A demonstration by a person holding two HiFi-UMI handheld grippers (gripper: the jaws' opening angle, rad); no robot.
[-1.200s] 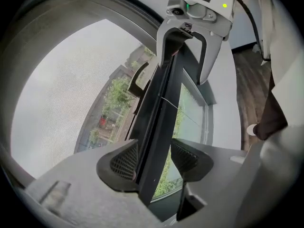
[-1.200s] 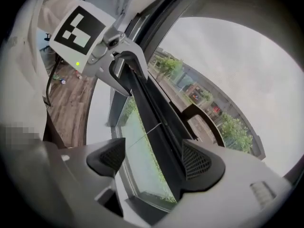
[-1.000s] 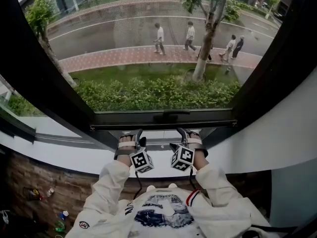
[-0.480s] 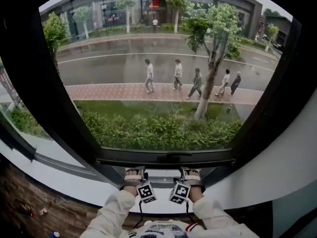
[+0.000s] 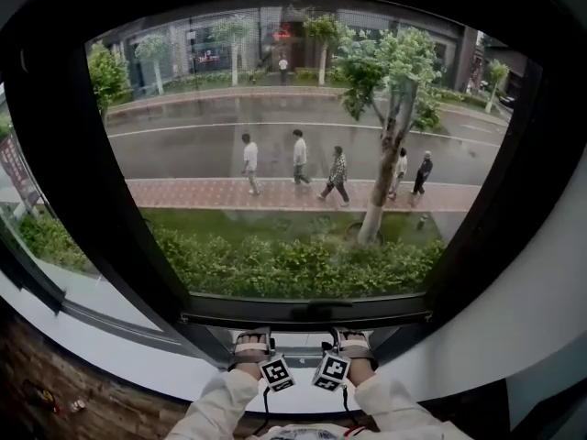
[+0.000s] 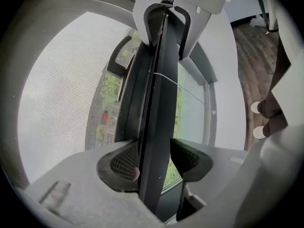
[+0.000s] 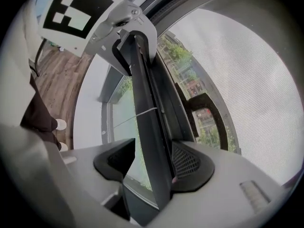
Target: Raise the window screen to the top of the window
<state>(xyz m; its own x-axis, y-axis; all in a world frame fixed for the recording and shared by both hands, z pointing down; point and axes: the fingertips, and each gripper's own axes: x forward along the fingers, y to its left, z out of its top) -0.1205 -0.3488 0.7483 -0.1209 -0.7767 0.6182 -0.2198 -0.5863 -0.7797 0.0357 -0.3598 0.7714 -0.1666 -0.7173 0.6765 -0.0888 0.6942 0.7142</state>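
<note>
Both grippers now sit lower and smaller at the bottom of the head view than a second ago. The window screen's bottom bar (image 5: 307, 312), still at the foot of the window, has dropped in frame with them, and the pedestrians (image 5: 298, 159) have walked leftward. The left gripper (image 6: 153, 159) clamps that bar. The right gripper (image 7: 153, 159), jaws just closing, pinches it too. Only the gripper views show grey mesh (image 6: 57, 103) and wooden floor (image 7: 61, 80).

— What's lost at six o'clock?
— Sleeves (image 5: 225, 401) cut by the edge; left gripper (image 5: 252, 339) and right gripper (image 5: 353, 337) tips tucked behind the screen bar (image 5: 307, 312).
— Eight o'clock?
— Floor litter (image 5: 64, 401), too small to tell.
</note>
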